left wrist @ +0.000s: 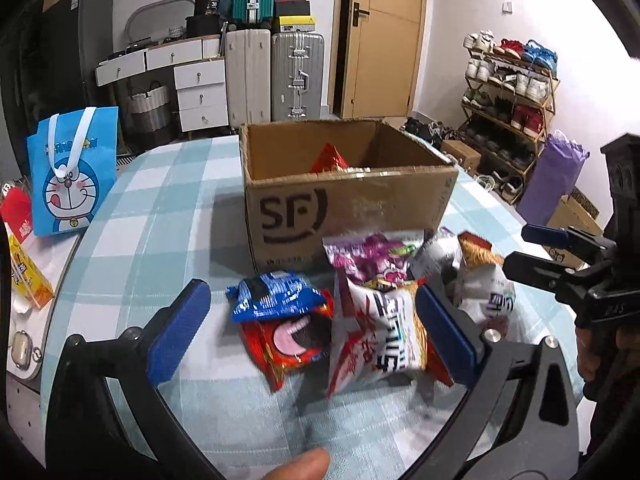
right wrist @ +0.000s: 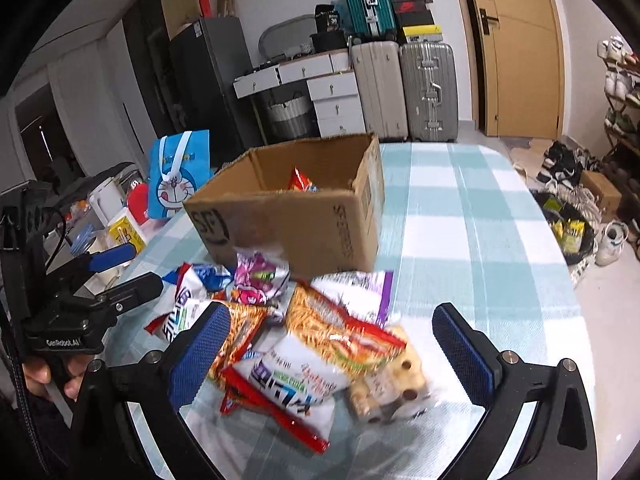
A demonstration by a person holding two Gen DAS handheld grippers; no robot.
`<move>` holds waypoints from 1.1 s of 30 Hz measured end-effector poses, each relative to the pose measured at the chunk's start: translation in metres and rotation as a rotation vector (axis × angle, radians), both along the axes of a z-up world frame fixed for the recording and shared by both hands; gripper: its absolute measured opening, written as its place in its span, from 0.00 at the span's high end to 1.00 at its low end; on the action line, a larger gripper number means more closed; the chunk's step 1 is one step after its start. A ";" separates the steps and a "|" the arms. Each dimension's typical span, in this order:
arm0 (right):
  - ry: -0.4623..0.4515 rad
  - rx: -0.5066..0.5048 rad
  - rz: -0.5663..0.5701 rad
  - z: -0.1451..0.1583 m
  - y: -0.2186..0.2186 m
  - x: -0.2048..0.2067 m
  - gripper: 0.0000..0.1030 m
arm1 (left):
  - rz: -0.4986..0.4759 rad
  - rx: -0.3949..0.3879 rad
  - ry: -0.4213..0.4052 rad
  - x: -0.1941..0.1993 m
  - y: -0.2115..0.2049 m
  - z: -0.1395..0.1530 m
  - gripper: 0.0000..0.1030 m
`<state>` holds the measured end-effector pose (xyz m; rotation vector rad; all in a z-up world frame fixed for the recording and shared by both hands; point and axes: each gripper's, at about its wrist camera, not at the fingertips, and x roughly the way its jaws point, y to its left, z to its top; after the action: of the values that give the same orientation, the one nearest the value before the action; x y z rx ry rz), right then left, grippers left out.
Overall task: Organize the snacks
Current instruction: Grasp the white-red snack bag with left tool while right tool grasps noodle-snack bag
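Note:
An open cardboard box [left wrist: 352,204] [right wrist: 288,216] marked SF stands on the checked table, with a red snack packet [left wrist: 329,159] [right wrist: 303,181] inside. A heap of snack packets lies in front of it. My left gripper [left wrist: 316,336] hangs open over a blue cookie pack [left wrist: 276,296], a red cookie pack [left wrist: 290,344] and a white-and-red noodle bag [left wrist: 380,340]. My right gripper [right wrist: 332,356] is open above an orange-and-white noodle bag [right wrist: 320,344] and a clear bag of rolled biscuits [right wrist: 390,388]. Nothing is pinched by either one. A purple candy bag [left wrist: 372,256] [right wrist: 258,278] lies near the box.
A blue cartoon tote bag [left wrist: 72,172] [right wrist: 178,174] stands at the table's left edge beside a yellow carton [left wrist: 28,276] [right wrist: 126,232]. Suitcases [left wrist: 296,76], drawers, a wooden door and a shoe rack [left wrist: 512,104] line the room behind. The table's checked cloth [right wrist: 472,216] stretches right of the box.

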<state>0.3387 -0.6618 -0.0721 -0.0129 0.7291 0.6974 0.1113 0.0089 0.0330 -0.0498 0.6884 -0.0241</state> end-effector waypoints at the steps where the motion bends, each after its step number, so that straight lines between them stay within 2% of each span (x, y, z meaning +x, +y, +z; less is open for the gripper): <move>1: 0.006 0.000 0.003 -0.002 0.001 0.000 0.00 | -0.002 0.004 0.004 -0.002 -0.002 -0.002 0.01; 9: 0.067 -0.048 0.036 -0.017 0.015 0.004 0.00 | -0.017 0.001 0.039 0.003 -0.011 -0.007 0.01; 19: 0.168 -0.030 0.066 -0.031 0.012 0.015 0.01 | -0.046 0.009 0.084 0.012 -0.017 -0.017 0.01; 24: 0.205 -0.002 0.090 -0.034 0.011 0.017 0.10 | -0.061 0.011 0.095 0.015 -0.021 -0.021 0.01; 33: 0.199 0.008 0.104 -0.034 0.018 0.013 0.24 | -0.075 -0.001 0.118 0.021 -0.024 -0.029 0.01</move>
<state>0.3514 -0.6436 -0.1064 0.0267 0.9208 0.8082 0.1326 -0.0147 0.0040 -0.0262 0.8078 -0.0941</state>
